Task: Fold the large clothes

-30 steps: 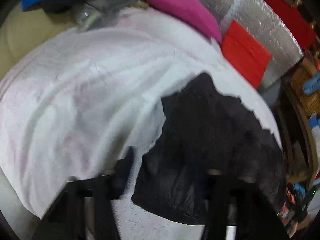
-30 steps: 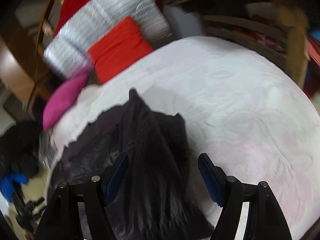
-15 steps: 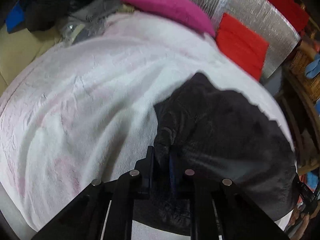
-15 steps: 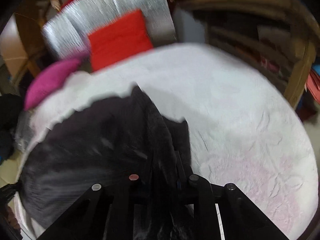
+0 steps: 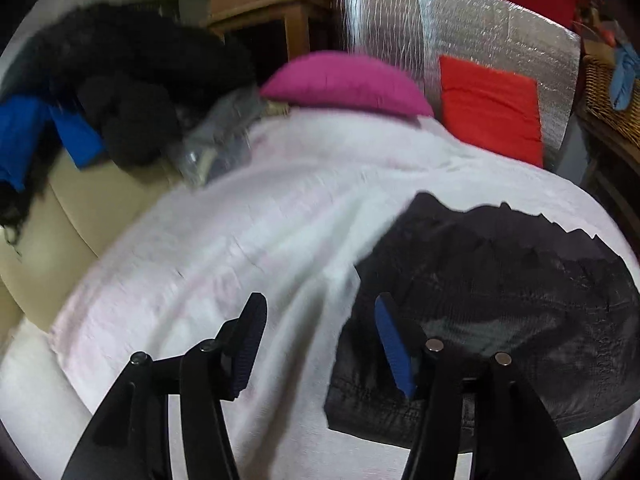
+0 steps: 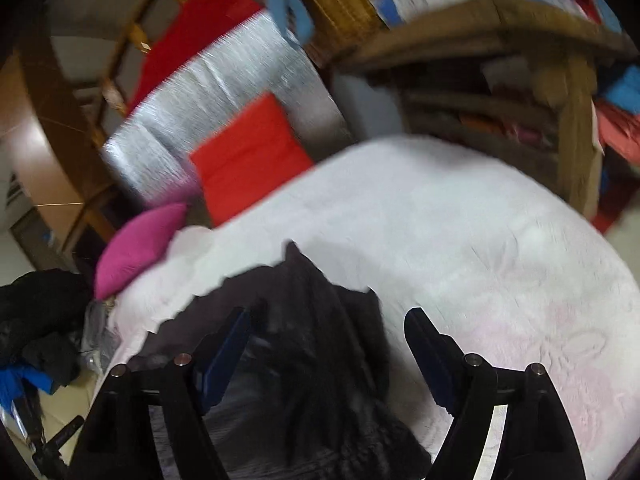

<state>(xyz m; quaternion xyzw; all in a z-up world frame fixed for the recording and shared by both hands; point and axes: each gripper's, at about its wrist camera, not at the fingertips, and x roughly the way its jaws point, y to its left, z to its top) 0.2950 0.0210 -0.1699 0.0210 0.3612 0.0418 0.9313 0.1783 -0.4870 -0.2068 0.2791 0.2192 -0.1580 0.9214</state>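
Beside the bed, wicker basket (image 5: 604, 96) holds, seemingly, blue cloth (image 5: 624, 76).

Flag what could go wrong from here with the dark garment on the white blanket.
1. The crumpled black garment lies near the white blanket's edge; a tug might drag it off.
2. Both claws are opening with no fabric pinched: the left claw is over bare blanket, so a re-grip may catch blanket instead.
3. The right claw straddles a raised ridge; closing there could grab several layers and skew the fold.

garment (image 5: 500, 300) on blanket (image 5: 240, 240), pillow (image 5: 344, 82) behind
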